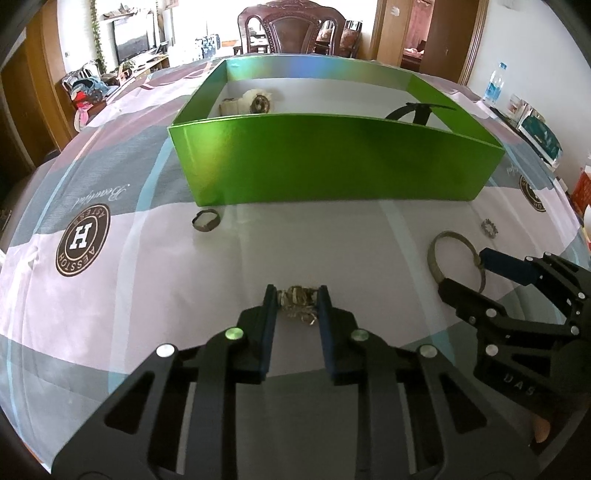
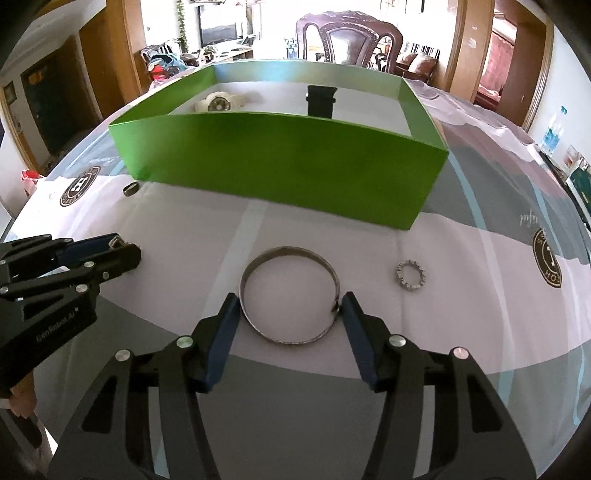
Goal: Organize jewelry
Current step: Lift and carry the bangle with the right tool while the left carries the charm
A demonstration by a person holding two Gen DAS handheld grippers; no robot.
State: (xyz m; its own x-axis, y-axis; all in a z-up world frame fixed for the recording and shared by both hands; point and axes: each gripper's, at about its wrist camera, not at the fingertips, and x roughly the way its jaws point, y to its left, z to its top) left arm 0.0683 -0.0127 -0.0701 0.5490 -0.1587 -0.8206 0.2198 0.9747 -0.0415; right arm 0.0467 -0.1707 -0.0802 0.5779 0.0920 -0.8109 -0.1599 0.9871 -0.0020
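A green box (image 1: 332, 162) stands on the table ahead; it also shows in the right wrist view (image 2: 280, 162). Inside lie a white watch (image 1: 255, 101) and a black strap (image 1: 417, 110). My left gripper (image 1: 297, 295) is shut on a crumpled metal chain (image 1: 299, 302) at the cloth. My right gripper (image 2: 290, 302) is open, its fingers either side of a large metal bangle (image 2: 288, 295) that lies flat. A small toothed ring (image 2: 410, 276) lies right of the bangle. A dark ring (image 1: 206, 220) lies by the box's left front corner.
A patterned tablecloth (image 1: 110, 295) covers the table. A wooden chair (image 1: 291, 29) stands behind the box. A water bottle (image 1: 495, 85) and packets stand at the far right edge.
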